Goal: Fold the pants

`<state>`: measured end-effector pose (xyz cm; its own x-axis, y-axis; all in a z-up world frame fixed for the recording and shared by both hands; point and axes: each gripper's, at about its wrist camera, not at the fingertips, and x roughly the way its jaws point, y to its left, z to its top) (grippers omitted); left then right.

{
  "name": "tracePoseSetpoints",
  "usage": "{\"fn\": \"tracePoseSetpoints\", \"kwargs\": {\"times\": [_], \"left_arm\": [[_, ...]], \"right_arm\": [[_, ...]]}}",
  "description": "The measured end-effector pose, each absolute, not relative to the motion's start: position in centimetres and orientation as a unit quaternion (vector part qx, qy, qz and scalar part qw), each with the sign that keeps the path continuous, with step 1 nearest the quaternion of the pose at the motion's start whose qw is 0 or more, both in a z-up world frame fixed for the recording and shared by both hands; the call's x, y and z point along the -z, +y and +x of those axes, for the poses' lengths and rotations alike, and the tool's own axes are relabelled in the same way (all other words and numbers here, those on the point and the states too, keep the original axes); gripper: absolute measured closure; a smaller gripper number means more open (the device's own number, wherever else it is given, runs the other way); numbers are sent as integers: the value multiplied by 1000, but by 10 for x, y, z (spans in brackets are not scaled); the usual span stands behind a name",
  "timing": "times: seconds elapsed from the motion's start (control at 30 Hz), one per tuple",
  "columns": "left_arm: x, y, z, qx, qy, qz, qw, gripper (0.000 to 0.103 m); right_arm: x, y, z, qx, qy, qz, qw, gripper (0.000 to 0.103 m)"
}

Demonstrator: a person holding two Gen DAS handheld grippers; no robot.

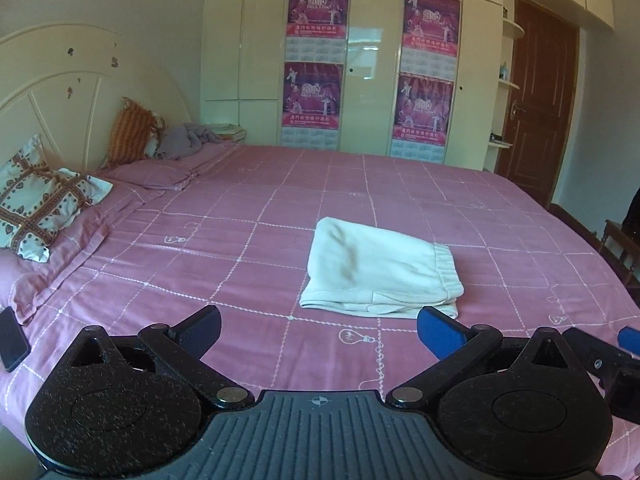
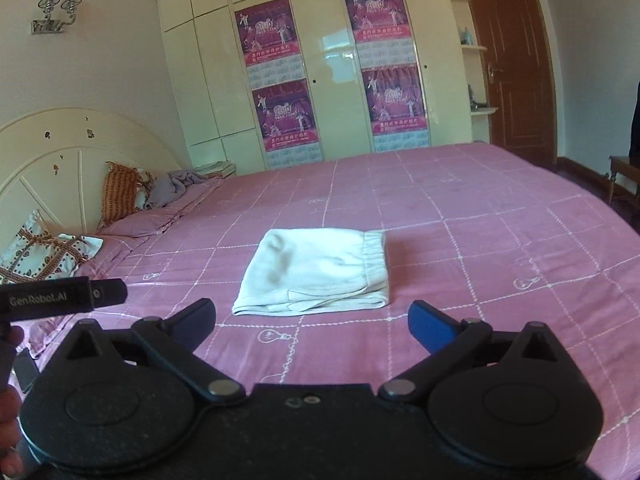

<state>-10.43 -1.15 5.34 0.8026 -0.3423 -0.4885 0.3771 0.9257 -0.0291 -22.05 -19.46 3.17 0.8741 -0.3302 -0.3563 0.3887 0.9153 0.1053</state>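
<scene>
White pants [image 1: 380,268] lie folded flat on pink bedspread [image 1: 240,240]; both claws released, empty

bedspread [image 1: 400,184] open around folded pants [image 1: 380,272]

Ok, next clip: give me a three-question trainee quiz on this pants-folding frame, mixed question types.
1. True or false: the white pants lie folded into a compact stack on the pink bedspread.
2. Multiple choice: the left claw and right claw are
A. both shut on the pants
B. both open with nothing between the fingers
C. one open, one gripping the fabric
3. Short answer: on which side of the folded stack, as the right wrist view shows it, does the elastic waistband lie?

Key: 1 true; 2 B; 3 the right side.
</scene>
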Motion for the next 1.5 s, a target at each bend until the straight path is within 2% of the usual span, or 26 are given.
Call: {"fn": "tracePoseSetpoints", "kwargs": {"times": [0.13,0.7,1.5], "left_arm": [[-50,-19,-123,183,246,85,948,0],[-40,-29,-135,203,288,88,932,0],[-38,-23,-128,202,294,83,931,0]], "right_arm": [[-42,-191,-223,206,158,55,964,0],[-36,-203,-226,228,162,67,958,0],[-29,-194,-221,216,180,62,958,0]]}}
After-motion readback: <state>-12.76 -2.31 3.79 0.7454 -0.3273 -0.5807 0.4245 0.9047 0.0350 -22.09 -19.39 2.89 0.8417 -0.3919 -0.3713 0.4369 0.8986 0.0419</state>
